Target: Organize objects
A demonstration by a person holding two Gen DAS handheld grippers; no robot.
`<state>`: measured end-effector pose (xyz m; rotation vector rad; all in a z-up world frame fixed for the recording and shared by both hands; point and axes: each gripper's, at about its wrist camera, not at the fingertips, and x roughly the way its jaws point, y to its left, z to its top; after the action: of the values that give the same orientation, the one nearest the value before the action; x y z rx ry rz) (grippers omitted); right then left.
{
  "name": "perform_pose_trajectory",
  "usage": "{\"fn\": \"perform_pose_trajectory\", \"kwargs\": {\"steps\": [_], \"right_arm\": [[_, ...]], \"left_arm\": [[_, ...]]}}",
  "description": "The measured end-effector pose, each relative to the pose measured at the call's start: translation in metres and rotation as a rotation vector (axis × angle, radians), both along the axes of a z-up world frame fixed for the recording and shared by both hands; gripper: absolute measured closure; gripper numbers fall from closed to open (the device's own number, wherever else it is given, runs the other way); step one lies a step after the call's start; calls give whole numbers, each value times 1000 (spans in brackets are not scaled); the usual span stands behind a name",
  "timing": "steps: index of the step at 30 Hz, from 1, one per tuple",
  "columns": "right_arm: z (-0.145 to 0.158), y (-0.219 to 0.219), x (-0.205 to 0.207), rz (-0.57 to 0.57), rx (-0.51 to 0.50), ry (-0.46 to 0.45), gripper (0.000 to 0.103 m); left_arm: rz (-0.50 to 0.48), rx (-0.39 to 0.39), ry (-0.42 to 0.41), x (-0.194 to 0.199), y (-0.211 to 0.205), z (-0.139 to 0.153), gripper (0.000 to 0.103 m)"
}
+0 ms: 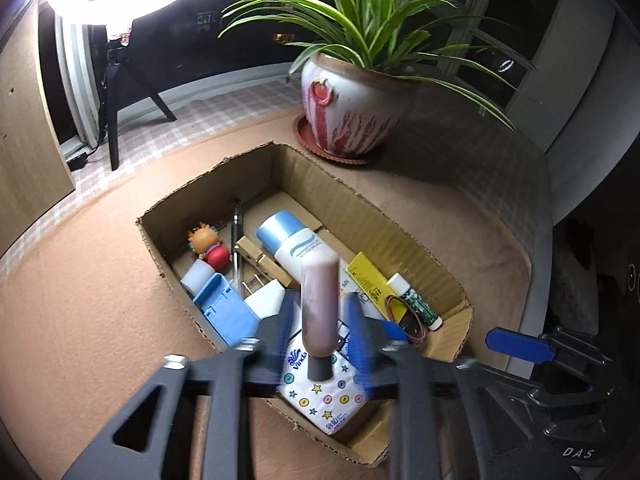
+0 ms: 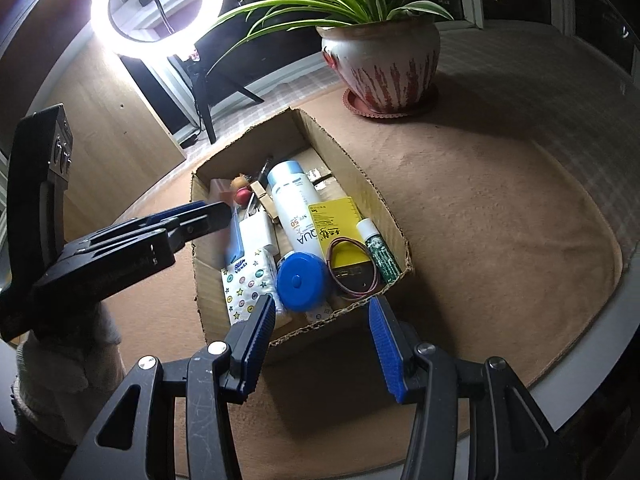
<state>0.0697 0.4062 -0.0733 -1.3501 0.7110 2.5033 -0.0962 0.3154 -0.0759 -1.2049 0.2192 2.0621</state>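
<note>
An open cardboard box (image 1: 420, 240) (image 2: 380, 200) sits on the brown table cover, holding several small items. My left gripper (image 1: 320, 300) hangs over its near end with a brown tube (image 1: 320, 304) standing cap-down between its fingers, blurred, above a patterned tissue pack (image 1: 320, 396) (image 2: 248, 280). The pads stand slightly off the tube. From the right wrist view the left gripper (image 2: 216, 212) reaches in from the left. My right gripper (image 2: 320, 304) is open and empty at the box's front edge, above a blue round case (image 2: 302, 280).
The box also holds a white sunscreen bottle (image 1: 288, 240) (image 2: 296, 208), a yellow card (image 1: 366, 276), a green stick (image 1: 418, 300), a toy figure (image 1: 208, 244), a blue case (image 1: 226, 312) and a pen (image 1: 237, 240). A potted plant (image 1: 352, 108) (image 2: 384, 60) stands behind. A ring light (image 2: 156, 4) glares.
</note>
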Motion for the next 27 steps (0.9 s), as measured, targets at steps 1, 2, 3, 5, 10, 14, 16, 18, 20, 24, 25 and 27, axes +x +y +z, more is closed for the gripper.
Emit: {"fn": "perform_pose_trajectory", "kwargs": {"steps": [1,2,3,5,10,14,16,18,20,24,25,27], "right_arm": [[0,-1,0,1,-1,-1,56],[0,-1,0,1,-1,-1,56],[0,-2,0,1,0,-1,56],[0,-5,-1,5,-2,-2,56],[3,-15,-5,22,2,0,54],[6,-26,-8,35,8,7,48],[8,-32,-11,46,11,10,48],[10,-41,-14,61,14,10,47],[11,-50,-17,75,18,10,47],[13,-72,-25,109,26,12,41],[13,-76,-27,116,28,12,39],[14,-90,-33,139,34,10,34]], "left_arm": [[7,1,4,-1,-2,1,30],[14,8,17,0,-4,3,25],[17,9,27,1,-7,6,25],[24,9,38,1,-12,10,25],[53,12,47,1,-29,18,25],[81,11,52,4,-51,23,25],[101,12,55,5,-64,26,25],[129,13,53,6,-81,29,25],[149,14,56,7,-95,31,25],[209,12,65,13,-134,36,25],[220,13,64,14,-141,37,25],[257,10,67,18,-165,38,25]]}}
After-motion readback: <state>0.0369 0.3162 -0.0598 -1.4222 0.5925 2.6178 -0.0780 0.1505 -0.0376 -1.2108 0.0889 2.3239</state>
